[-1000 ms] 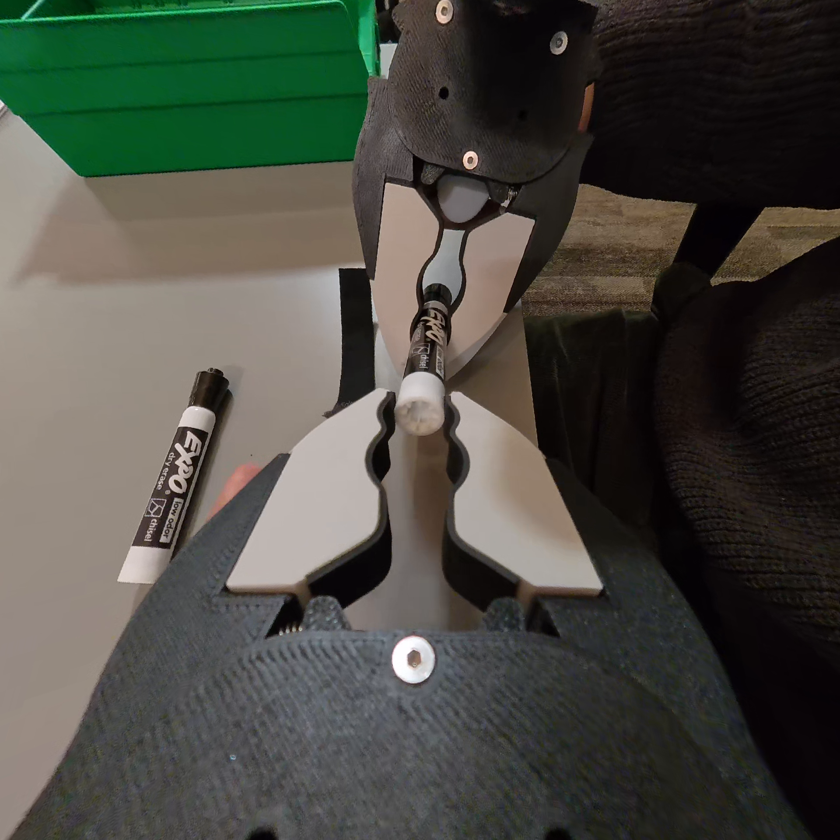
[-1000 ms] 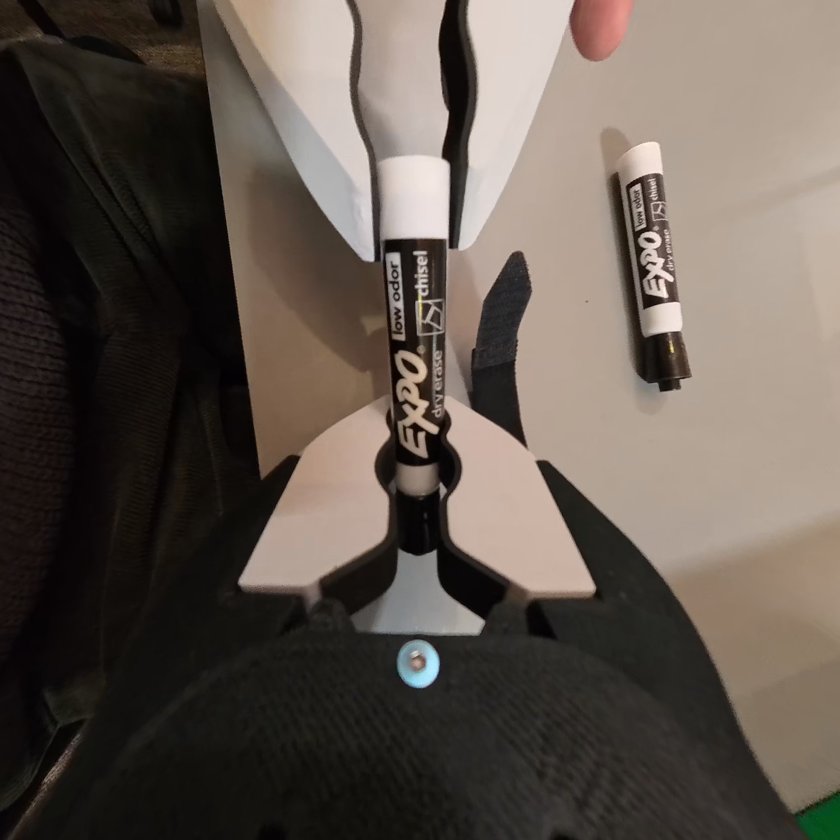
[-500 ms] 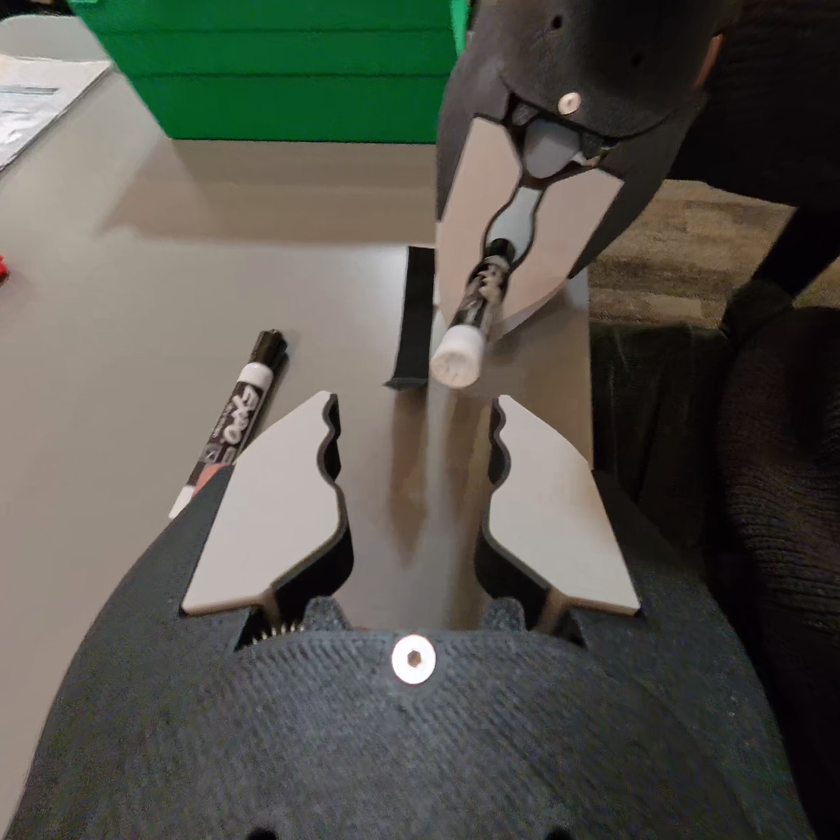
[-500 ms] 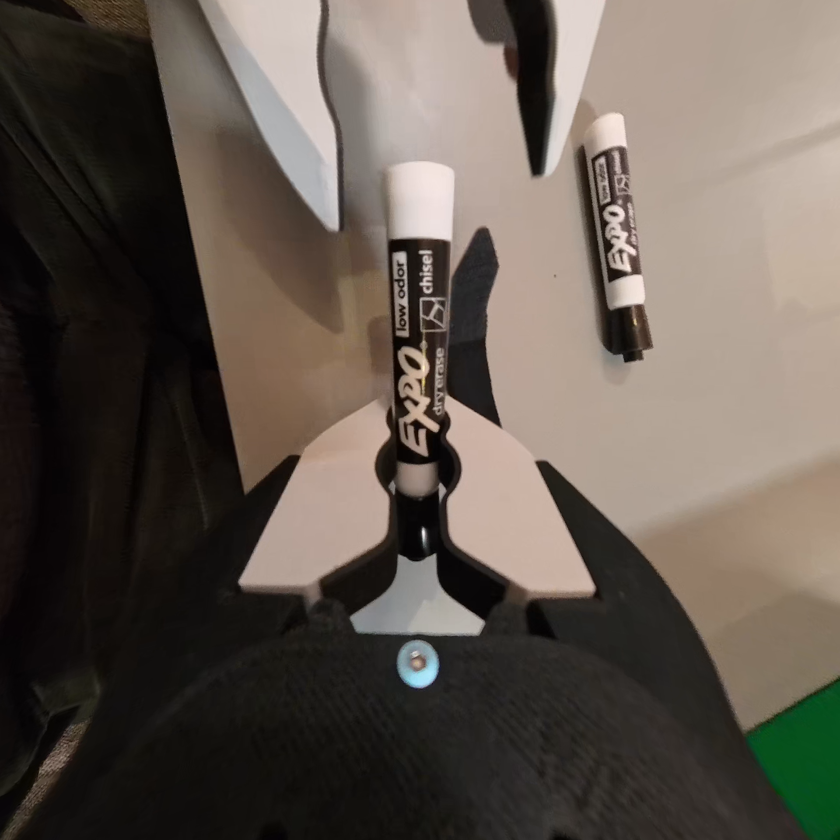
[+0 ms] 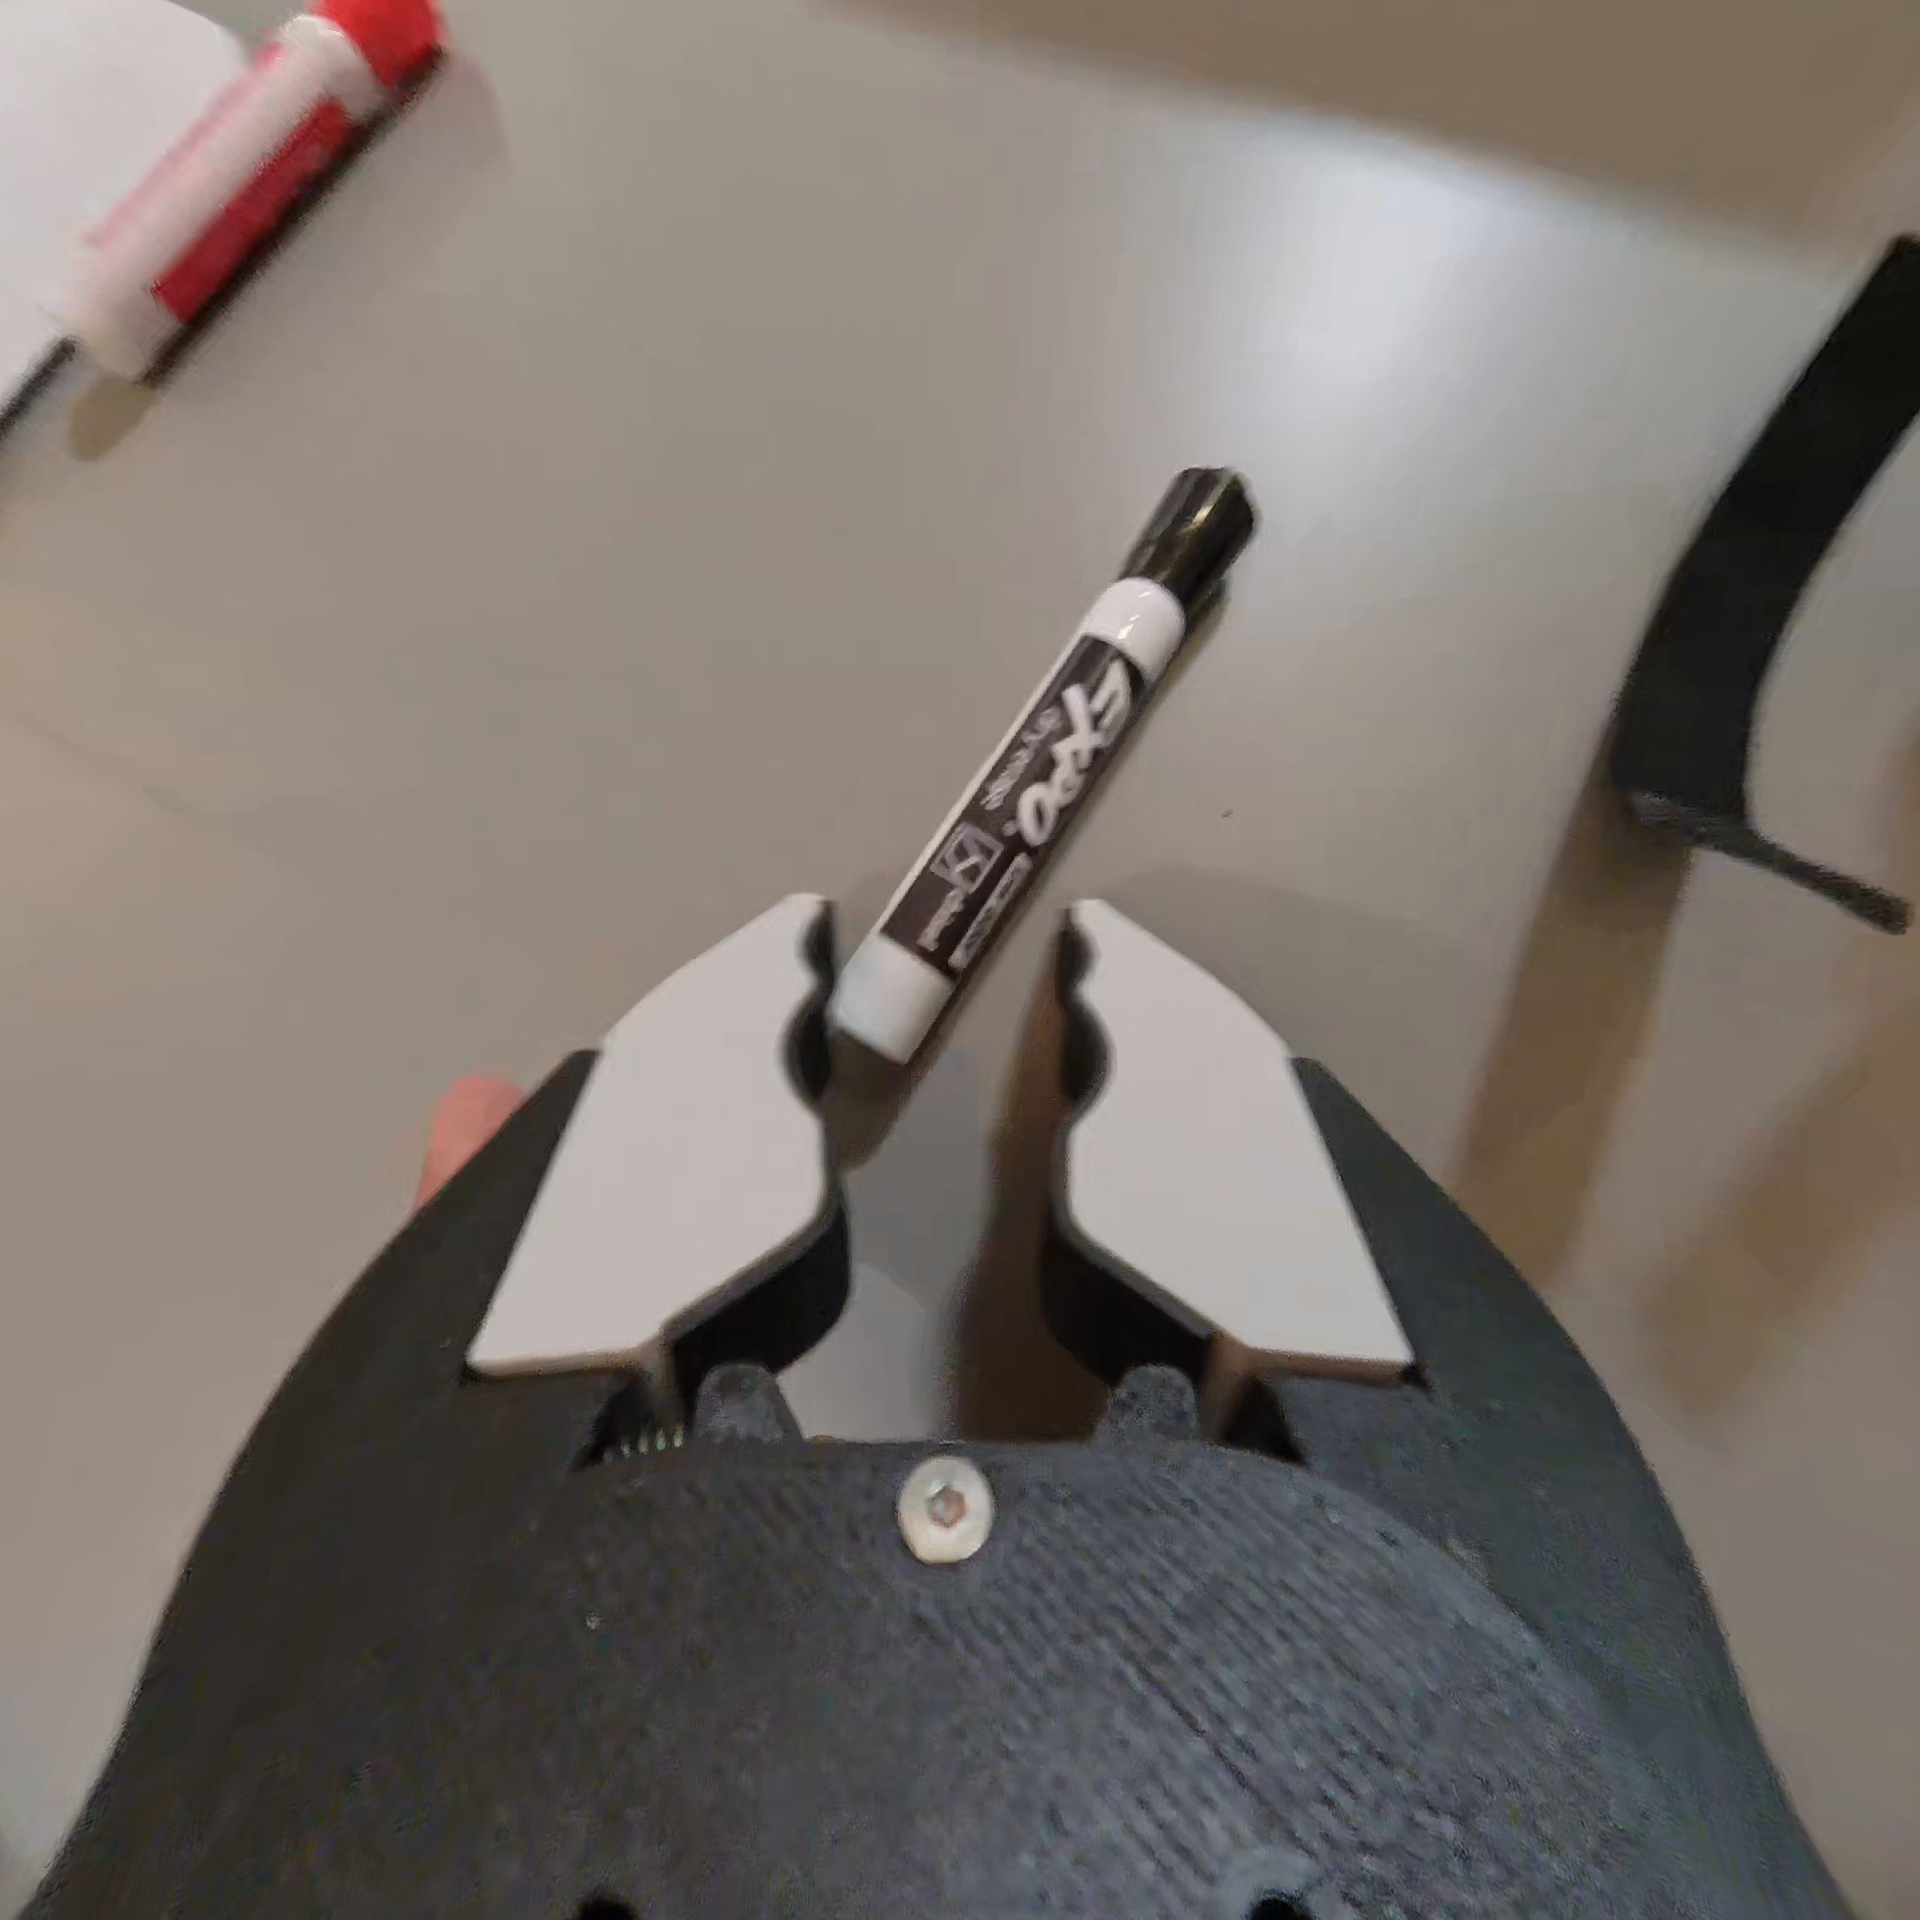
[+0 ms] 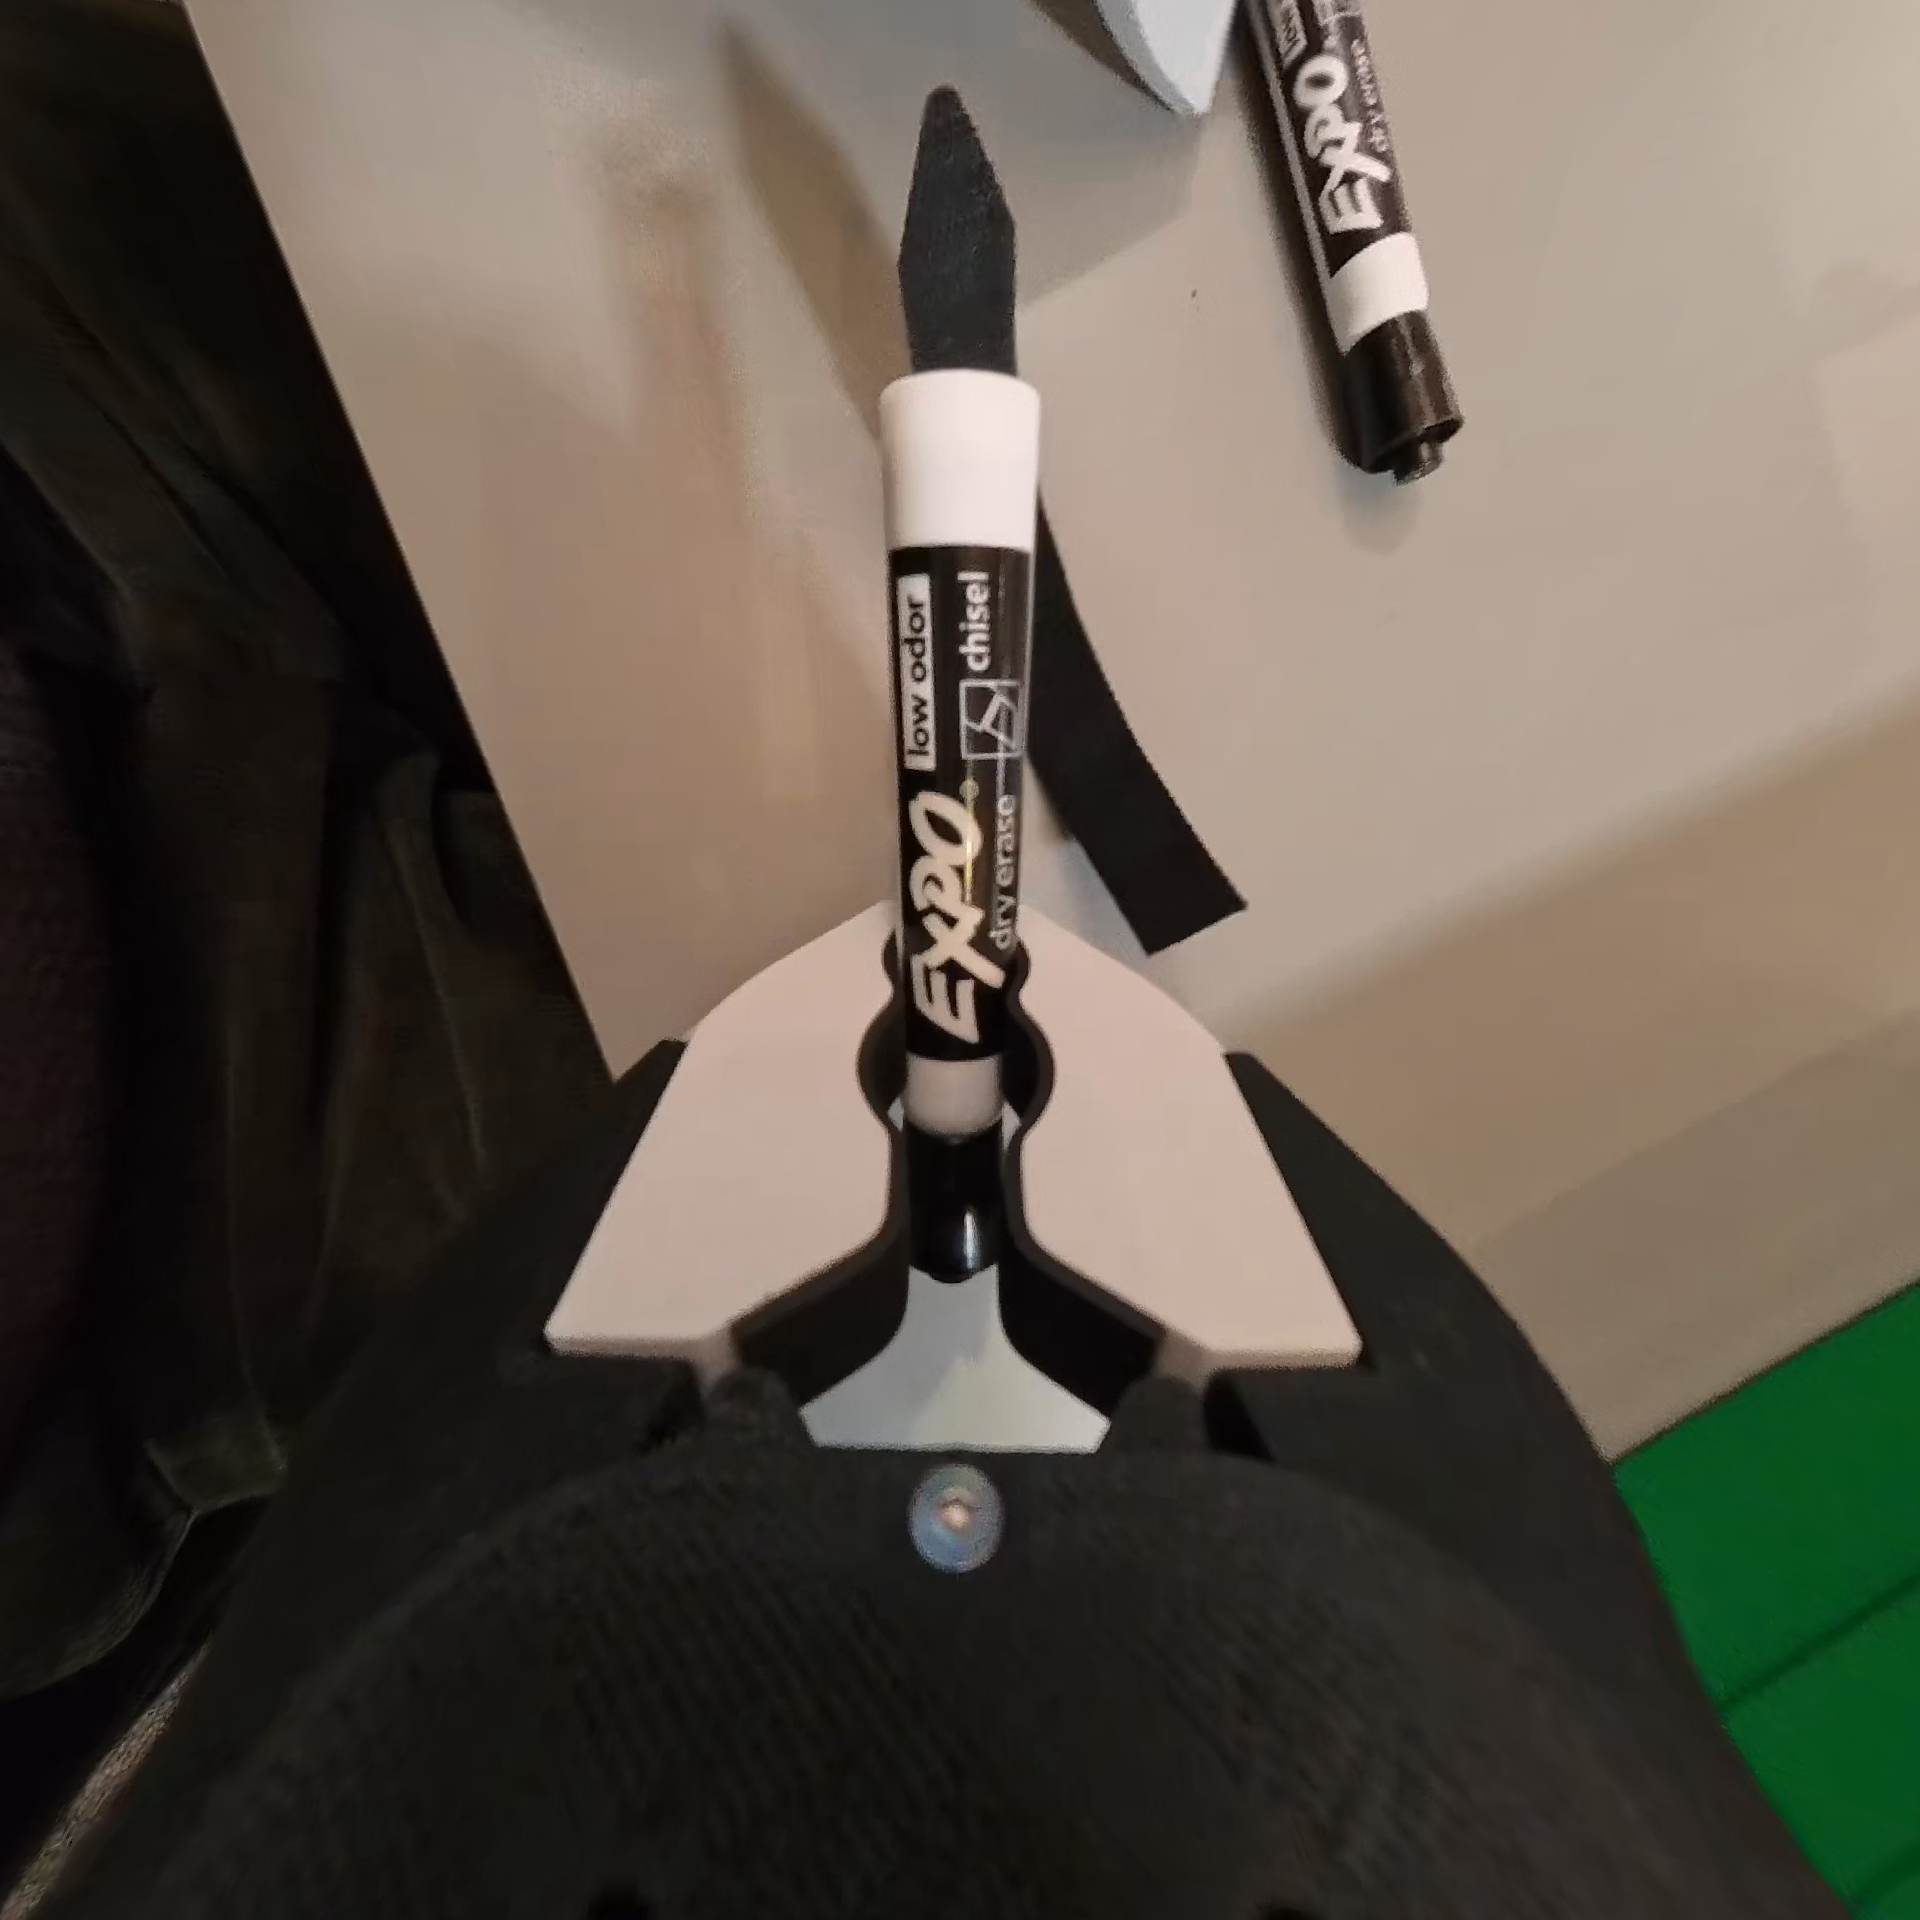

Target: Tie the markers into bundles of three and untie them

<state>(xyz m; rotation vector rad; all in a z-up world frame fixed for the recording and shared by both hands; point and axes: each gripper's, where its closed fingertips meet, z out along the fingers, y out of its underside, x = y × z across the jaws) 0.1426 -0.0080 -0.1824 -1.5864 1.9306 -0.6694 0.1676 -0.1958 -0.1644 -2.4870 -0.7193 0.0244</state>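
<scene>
A: Left wrist view first. State of the left gripper (image 5: 945, 920)?

B: Jaws moderately apart, gripping nothing. White butt end of the loose black marker (image 5: 1049, 769) lying between the tips, close to one finger; contact impossible to judge. Cap pointing away across the grey surface (image 5: 623, 623).

A: Label?

B: Black band with white brand lettering and a small square icon, seen upside down here. Further off, toward the far left corner of the view, a blurred red marker (image 5: 249, 177). Off to the right, a black strap (image 5: 1766, 582) lying curved on the surface. A fingertip (image 5: 468, 1132) peeking out beside the gripper body.

A: Right wrist view?

B: Right gripper (image 6: 961, 935) with jaws clamped on the held black marker (image 6: 961, 675), cap end tucked inside, white butt pointing forward, above the surface edge nearest the person. Same style of label, here sharp and right way up. Strap (image 6: 951, 239) partly hidden behind it.

A: Anything only here?

B: Dark clothing (image 6: 208, 831) past the edge, a green bin (image 6: 1787, 1538) at the lower right. No red marker here. Loose black marker (image 6: 1361, 239) at the top right.
</scene>
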